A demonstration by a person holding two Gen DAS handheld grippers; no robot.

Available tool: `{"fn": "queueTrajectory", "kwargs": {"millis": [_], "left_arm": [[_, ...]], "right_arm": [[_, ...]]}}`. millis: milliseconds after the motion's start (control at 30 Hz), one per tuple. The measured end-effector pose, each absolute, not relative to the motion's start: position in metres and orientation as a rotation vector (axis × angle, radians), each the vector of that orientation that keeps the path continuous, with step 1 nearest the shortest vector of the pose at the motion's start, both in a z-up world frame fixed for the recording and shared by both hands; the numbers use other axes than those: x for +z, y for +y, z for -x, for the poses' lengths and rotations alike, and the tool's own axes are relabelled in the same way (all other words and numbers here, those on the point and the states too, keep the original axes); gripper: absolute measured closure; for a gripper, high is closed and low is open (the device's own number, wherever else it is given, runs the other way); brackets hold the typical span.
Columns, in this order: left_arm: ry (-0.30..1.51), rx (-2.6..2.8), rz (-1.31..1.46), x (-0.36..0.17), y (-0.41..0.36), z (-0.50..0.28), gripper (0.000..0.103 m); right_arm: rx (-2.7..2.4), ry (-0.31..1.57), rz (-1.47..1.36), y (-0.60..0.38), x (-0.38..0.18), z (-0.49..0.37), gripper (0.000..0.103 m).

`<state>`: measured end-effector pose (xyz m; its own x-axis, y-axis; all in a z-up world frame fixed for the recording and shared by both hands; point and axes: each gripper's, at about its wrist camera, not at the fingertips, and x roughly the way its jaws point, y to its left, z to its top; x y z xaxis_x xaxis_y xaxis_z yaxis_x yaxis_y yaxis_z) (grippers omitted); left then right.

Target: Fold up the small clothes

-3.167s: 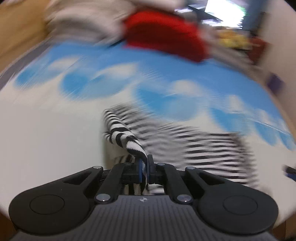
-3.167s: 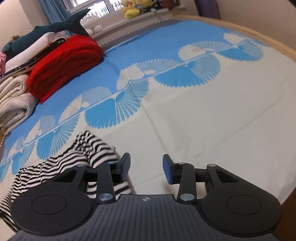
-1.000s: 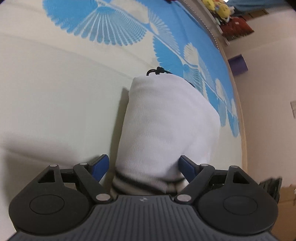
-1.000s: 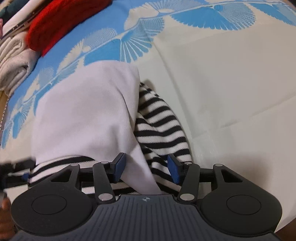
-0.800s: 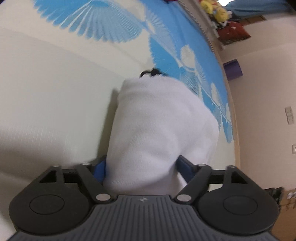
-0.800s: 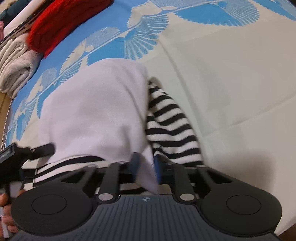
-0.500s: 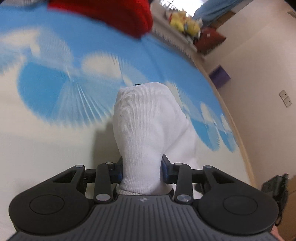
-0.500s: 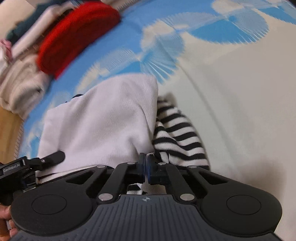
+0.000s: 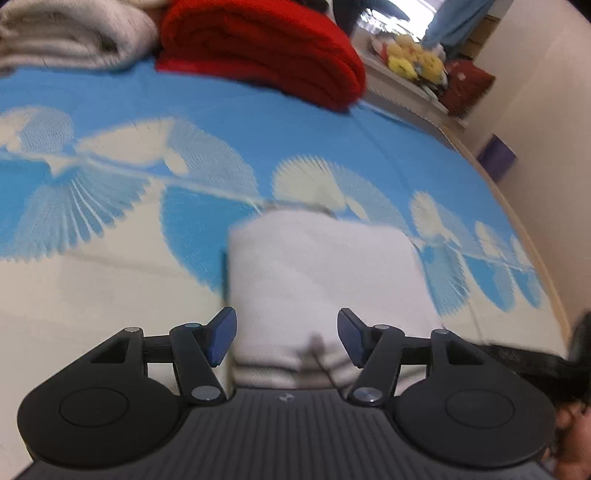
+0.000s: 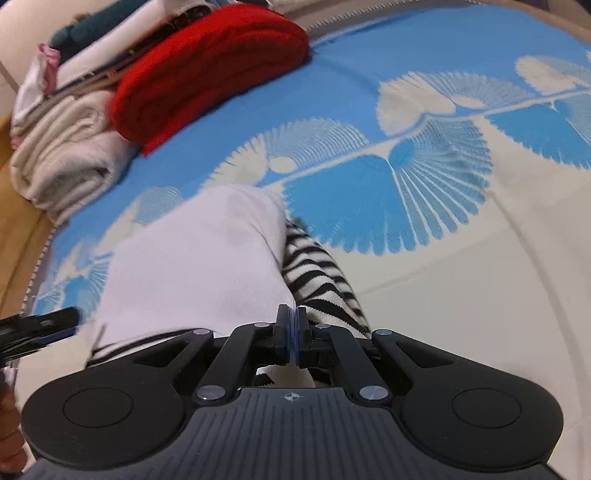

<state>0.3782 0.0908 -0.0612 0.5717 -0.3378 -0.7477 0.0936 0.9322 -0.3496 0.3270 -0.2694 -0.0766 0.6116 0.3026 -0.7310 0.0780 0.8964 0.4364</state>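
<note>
A small garment, white on its upper face (image 9: 325,280) with black-and-white stripes (image 10: 317,269) on the other side, lies folded on the blue and cream bed cover (image 9: 110,280). My left gripper (image 9: 284,336) is open, its blue pads either side of the garment's near edge. My right gripper (image 10: 291,338) is shut on the garment's near edge, where white and striped layers meet. The white face (image 10: 199,258) spreads left of it. The left gripper's tip (image 10: 40,326) shows at the far left of the right wrist view.
A folded red blanket (image 9: 266,48) and cream towels (image 9: 66,33) are stacked at the far end of the bed, also in the right wrist view (image 10: 210,70). Stuffed toys (image 9: 413,62) sit on a sill beyond. The bed's wooden edge (image 9: 532,240) runs along the right.
My left gripper has opened and let go of the garment, and it has tilted up toward the far end of the bed. My right gripper has stayed shut on the garment's edge.
</note>
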Motion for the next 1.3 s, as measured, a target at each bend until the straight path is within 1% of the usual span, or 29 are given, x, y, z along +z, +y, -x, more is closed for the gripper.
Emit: {"fn": "queueTrajectory", "kwargs": {"millis": [33,67,133,200,233,300,333,367,400,433,467,500,533,567,633,667,733,767,833,900,967,1000,1033,1067,1100,1133,1167,1300], "left_arm": [[0.975,-0.283,0.26,-0.07,0.084,-0.377,0.037],[1.027,-0.281,0.187,-0.082,0.074,-0.376,0.034],[1.043,-0.224,0.08,-0.095,0.066,-0.373,0.031],[1.041,-0.205,0.149,-0.088,0.073,-0.37,0.032],[1.028,-0.219,0.181,-0.079,0.077,-0.365,0.032],[0.985,-0.266,0.175,-0.064,0.081,-0.35,0.032],[0.977,-0.296,0.152,-0.062,0.081,-0.343,0.032],[1.001,-0.312,0.125,-0.066,0.078,-0.342,0.032],[1.053,-0.307,0.087,-0.076,0.076,-0.342,0.03],[1.1,-0.288,0.057,-0.089,0.075,-0.343,0.025],[1.115,-0.269,0.058,-0.096,0.076,-0.343,0.022],[1.114,-0.257,0.083,-0.096,0.077,-0.342,0.022],[1.1,-0.253,0.107,-0.091,0.078,-0.339,0.025],[1.07,-0.255,0.114,-0.083,0.078,-0.334,0.028],[0.994,-0.3,0.131,-0.071,0.076,-0.32,0.027],[1.019,-0.309,0.116,-0.079,0.074,-0.319,0.026],[1.161,-0.201,0.036,-0.112,0.07,-0.319,0.019],[1.169,-0.175,0.046,-0.111,0.069,-0.315,0.02],[1.099,-0.162,0.023,-0.085,0.061,-0.302,0.02],[0.953,-0.145,-0.011,-0.048,0.051,-0.277,0.015],[0.837,-0.099,-0.025,-0.016,0.045,-0.247,0.0],[0.793,-0.082,-0.028,-0.004,0.041,-0.231,0.0],[0.763,-0.074,-0.03,0.006,0.037,-0.215,0.0],[0.741,-0.068,-0.03,0.014,0.032,-0.198,0.0],[0.727,-0.065,-0.027,0.017,0.03,-0.186,0.0],[0.72,-0.058,-0.02,0.019,0.026,-0.173,0.0],[0.719,-0.047,-0.008,0.021,0.023,-0.16,0.0],[0.746,-0.028,0.083,0.012,0.016,-0.116,0.0]], "right_arm": [[0.124,0.919,-0.457,-0.27,-0.078,-0.327,0.102],[0.115,0.919,-0.445,-0.269,-0.078,-0.326,0.102],[0.115,0.91,-0.421,-0.265,-0.077,-0.323,0.101],[0.092,0.897,-0.389,-0.263,-0.072,-0.318,0.099],[0.075,0.886,-0.384,-0.264,-0.07,-0.314,0.095],[0.082,0.87,-0.436,-0.272,-0.065,-0.305,0.082],[0.11,0.865,-0.474,-0.277,-0.062,-0.3,0.068],[0.137,0.866,-0.487,-0.278,-0.061,-0.297,0.059],[0.176,0.878,-0.478,-0.276,-0.061,-0.294,0.058],[0.21,0.902,-0.455,-0.273,-0.062,-0.293,0.059],[0.237,0.938,-0.423,-0.267,-0.066,-0.293,0.06],[0.25,0.985,-0.37,-0.261,-0.072,-0.293,0.061],[0.243,1.046,-0.296,-0.254,-0.082,-0.294,0.063],[0.221,1.098,-0.235,-0.249,-0.091,-0.293,0.068],[0.162,1.173,-0.2,-0.249,-0.102,-0.292,0.07],[0.147,1.174,-0.232,-0.253,-0.101,-0.29,0.07],[0.143,1.158,-0.287,-0.259,-0.096,-0.285,0.07],[0.14,1.162,-0.284,-0.259,-0.095,-0.282,0.07],[0.117,1.189,-0.225,-0.257,-0.095,-0.273,0.07],[0.068,1.143,-0.153,-0.255,-0.083,-0.259,0.07],[0.038,1.01,-0.123,-0.258,-0.055,-0.24,0.068],[0.047,0.919,-0.122,-0.259,-0.035,-0.226,0.065],[0.054,0.852,-0.12,-0.259,-0.02,-0.212,0.055],[0.054,0.79,-0.119,-0.259,-0.007,-0.198,0.042],[0.051,0.729,-0.122,-0.259,0.007,-0.18,0.034],[0.047,0.697,-0.128,-0.258,0.015,-0.166,0.019],[0.044,0.674,-0.139,-0.258,0.022,-0.152,0.013],[0.066,0.605,-0.18,-0.253,0.032,-0.091,0.013]]}}
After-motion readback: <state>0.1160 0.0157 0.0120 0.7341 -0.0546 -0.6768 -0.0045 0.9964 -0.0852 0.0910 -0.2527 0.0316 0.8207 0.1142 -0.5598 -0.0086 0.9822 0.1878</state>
